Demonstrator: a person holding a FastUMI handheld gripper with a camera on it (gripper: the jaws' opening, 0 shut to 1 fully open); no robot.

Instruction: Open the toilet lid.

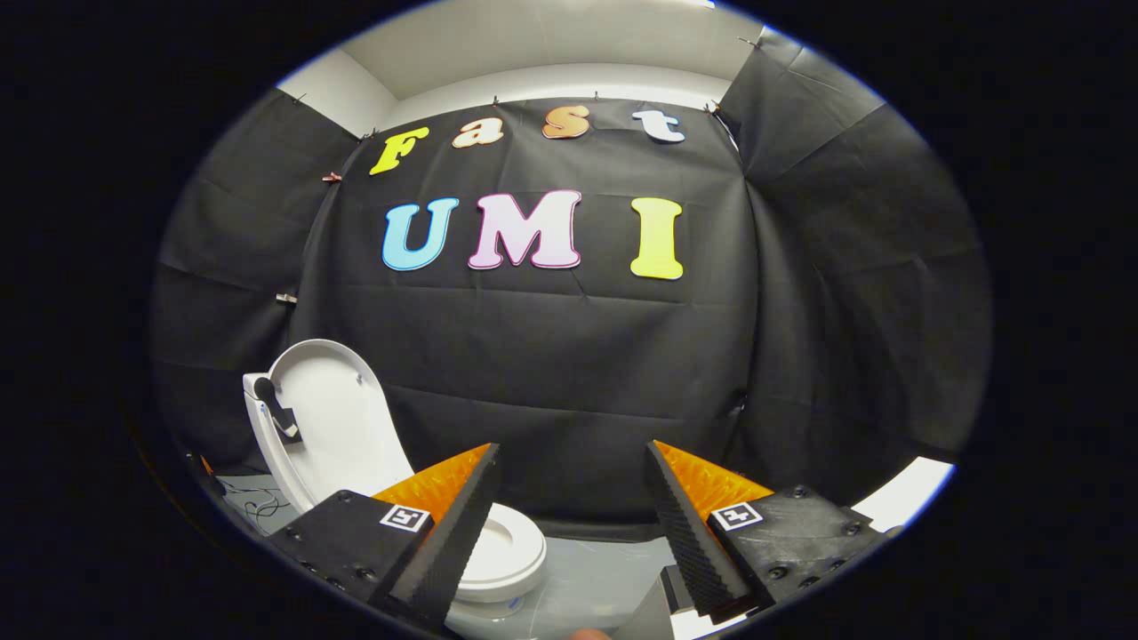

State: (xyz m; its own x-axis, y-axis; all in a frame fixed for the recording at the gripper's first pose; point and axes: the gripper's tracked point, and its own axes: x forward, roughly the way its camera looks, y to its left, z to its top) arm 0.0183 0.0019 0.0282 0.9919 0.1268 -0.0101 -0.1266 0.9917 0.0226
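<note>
The white toilet lid (329,418) stands raised, tilted back and to the left, with a black handle piece (277,411) fixed near its rim. Below it the white seat ring (507,551) lies flat, partly hidden behind my left finger. My gripper (573,462) is open, well above and to the right of the toilet, with nothing between its fingers. The left finger (453,524) and right finger (689,524) are black with orange ribbed backs, spread wide apart.
Black cloth wall (569,356) hangs behind and to both sides. The grey floor (596,578) runs under the toilet. Thin cables (262,507) lie on the floor left of the lid. A white surface (907,493) shows at the lower right.
</note>
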